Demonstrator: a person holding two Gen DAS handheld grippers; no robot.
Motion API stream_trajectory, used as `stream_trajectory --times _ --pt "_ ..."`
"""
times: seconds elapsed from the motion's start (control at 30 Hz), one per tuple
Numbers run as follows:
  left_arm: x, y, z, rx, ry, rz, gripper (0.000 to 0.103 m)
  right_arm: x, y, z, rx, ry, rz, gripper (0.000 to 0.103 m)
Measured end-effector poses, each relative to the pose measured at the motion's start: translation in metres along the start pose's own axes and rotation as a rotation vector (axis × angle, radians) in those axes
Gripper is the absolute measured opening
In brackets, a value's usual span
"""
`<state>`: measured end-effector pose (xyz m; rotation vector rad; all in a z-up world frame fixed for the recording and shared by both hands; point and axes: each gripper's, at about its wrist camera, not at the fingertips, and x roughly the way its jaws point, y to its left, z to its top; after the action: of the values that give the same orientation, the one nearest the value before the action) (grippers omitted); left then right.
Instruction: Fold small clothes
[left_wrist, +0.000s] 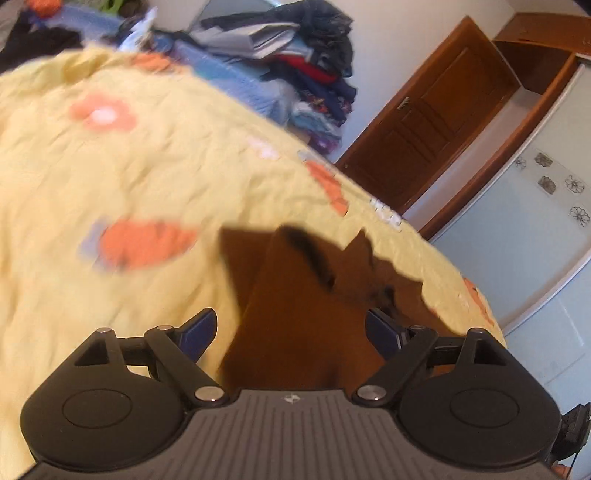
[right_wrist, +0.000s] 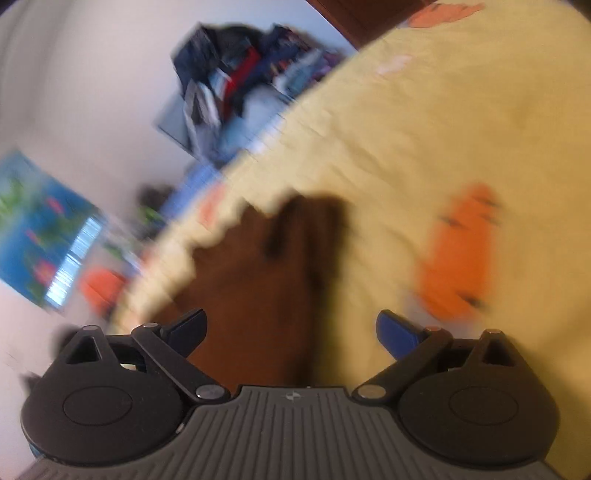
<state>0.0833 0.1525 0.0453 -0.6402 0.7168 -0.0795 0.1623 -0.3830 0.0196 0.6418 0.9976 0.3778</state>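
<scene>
A small brown garment (left_wrist: 295, 302) lies crumpled on a yellow bedspread (left_wrist: 122, 177) printed with orange flowers. In the left wrist view it rises in a rumpled fold straight ahead of my left gripper (left_wrist: 291, 325), which is open; the blue pads stand wide on either side of the cloth without pressing it. In the blurred right wrist view the same brown garment (right_wrist: 258, 280) stretches ahead of my right gripper (right_wrist: 291, 321), also open, with the cloth passing between its spread fingers. Its near part is hidden under both gripper bodies.
A tall pile of folded and loose clothes (left_wrist: 303, 62) sits at the bed's far edge, blurred in the right wrist view as the clothes pile (right_wrist: 236, 77). A brown wooden door (left_wrist: 436, 125) and a glass-fronted wardrobe (left_wrist: 528, 243) stand beyond the bed. The yellow bedspread (right_wrist: 424, 122) lies wide on the right.
</scene>
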Motion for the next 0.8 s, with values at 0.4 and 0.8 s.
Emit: stream_trajectory --times 0.4,0.8 --pt "0.05 0.002 -0.007 -0.087 0.113 0.011 0.016 0.04 0.038 -0.019 -0.05 0.115 0.049 0.023" --pt "-0.075 -0.008 -0.077 0.129 0.153 -0.062 0.014 -0.056 0.028 -0.07 -0.119 0.145 0.171 0.017"
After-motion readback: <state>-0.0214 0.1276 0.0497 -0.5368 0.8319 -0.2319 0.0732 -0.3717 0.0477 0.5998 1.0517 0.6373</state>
